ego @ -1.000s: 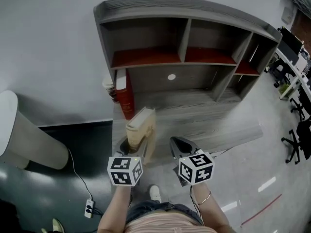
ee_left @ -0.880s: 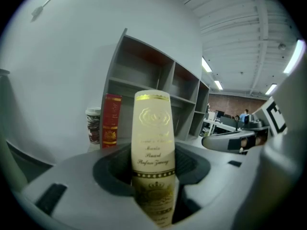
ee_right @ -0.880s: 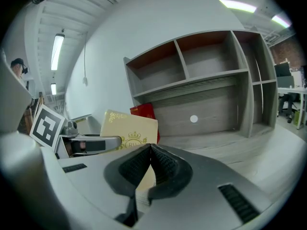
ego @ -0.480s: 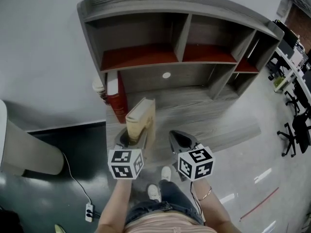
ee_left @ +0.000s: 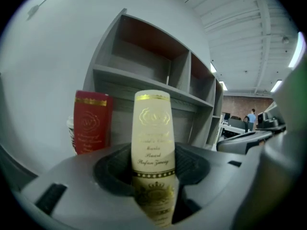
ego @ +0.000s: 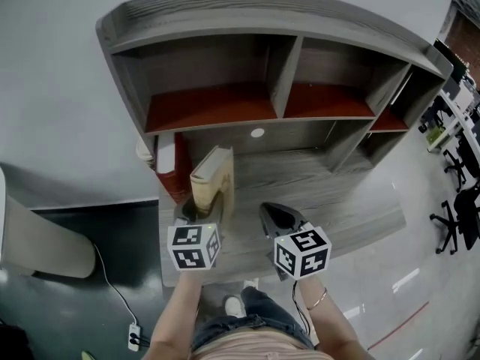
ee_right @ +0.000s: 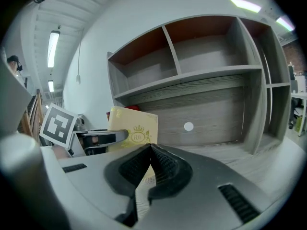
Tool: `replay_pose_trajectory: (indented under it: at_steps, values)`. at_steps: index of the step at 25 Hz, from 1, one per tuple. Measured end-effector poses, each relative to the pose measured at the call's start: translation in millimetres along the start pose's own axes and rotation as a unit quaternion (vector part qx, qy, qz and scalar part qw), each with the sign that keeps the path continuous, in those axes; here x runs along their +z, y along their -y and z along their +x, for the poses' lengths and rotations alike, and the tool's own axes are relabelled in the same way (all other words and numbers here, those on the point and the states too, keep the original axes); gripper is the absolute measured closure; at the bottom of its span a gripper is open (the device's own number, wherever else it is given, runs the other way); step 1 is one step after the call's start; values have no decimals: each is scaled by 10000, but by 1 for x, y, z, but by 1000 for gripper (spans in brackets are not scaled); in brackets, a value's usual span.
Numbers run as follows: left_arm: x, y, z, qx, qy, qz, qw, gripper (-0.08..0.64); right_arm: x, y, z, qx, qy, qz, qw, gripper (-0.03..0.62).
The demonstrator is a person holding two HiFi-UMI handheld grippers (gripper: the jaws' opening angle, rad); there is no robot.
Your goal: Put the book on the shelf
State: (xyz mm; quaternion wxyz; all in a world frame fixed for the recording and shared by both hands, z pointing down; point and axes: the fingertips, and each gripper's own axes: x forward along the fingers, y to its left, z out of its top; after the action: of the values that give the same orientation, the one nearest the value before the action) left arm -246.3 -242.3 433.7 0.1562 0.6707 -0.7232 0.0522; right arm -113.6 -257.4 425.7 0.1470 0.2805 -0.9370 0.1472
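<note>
A cream book with gold print (ego: 212, 181) (ee_left: 152, 143) (ee_right: 133, 126) stands upright over the desk, and my left gripper (ego: 201, 214) (ee_left: 153, 176) is shut on its lower spine. The grey shelf unit (ego: 271, 73) (ee_right: 201, 75) with red-floored compartments rises behind the desk. My right gripper (ego: 276, 217) (ee_right: 149, 150) hangs just right of the book, jaws shut with nothing between them. A red book (ego: 166, 163) (ee_left: 90, 121) stands upright at the desk's far left, under the shelf.
A white cup (ego: 144, 153) sits left of the red book. The grey wooden desk (ego: 330, 201) has a round cable hole (ego: 257, 133) in its back panel. Office chairs (ego: 459, 208) stand at the right; a power strip (ego: 133, 337) lies on the dark floor.
The view has drawn closer to the shelf. My left gripper has carried the cream book forward, nearer the red book. The right gripper has kept its place beside it.
</note>
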Motion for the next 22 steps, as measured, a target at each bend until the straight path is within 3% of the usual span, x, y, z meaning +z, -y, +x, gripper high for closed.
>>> replay_pose_trajectory:
  at_steps: [11, 22]
  values:
    - [7, -7, 68, 158, -49, 94, 9998, 342, 10, 48, 40, -41, -175, 49, 9998, 583]
    - [20, -17, 112, 131, 225, 171, 9995, 342, 8, 68, 63, -19, -355, 94, 9993, 583]
